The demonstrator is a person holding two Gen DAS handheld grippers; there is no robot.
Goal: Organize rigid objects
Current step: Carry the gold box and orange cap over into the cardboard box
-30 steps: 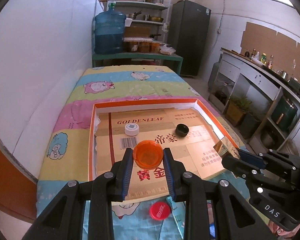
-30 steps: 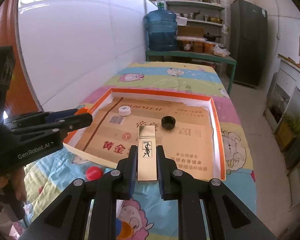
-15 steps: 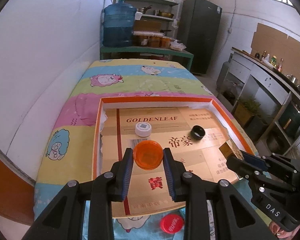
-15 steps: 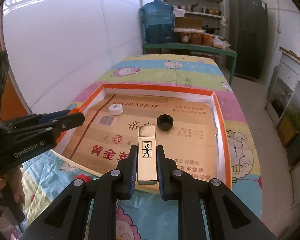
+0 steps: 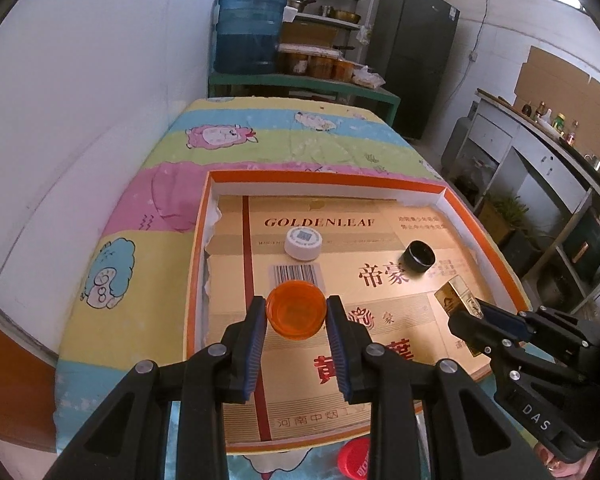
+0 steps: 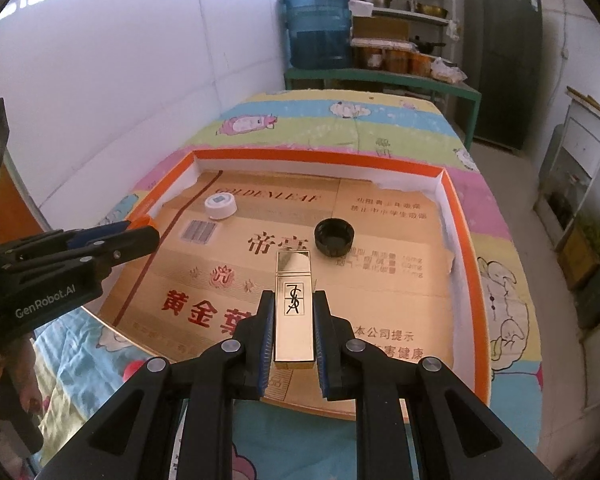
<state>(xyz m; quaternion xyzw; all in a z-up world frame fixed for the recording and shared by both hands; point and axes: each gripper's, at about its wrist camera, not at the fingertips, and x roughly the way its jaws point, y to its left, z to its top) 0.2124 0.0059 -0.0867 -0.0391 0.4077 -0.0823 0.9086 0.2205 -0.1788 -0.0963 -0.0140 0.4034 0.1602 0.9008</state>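
Gripping translucent orange lid w/ left gripper; right gripper clamps glossy gold case.

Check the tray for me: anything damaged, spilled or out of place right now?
Nothing spilled. The tray's white inner lining is torn and ragged along its left wall and at the far right corner. A red cap lies outside the tray on the cloth. The white cap and black cap sit inside, apart.
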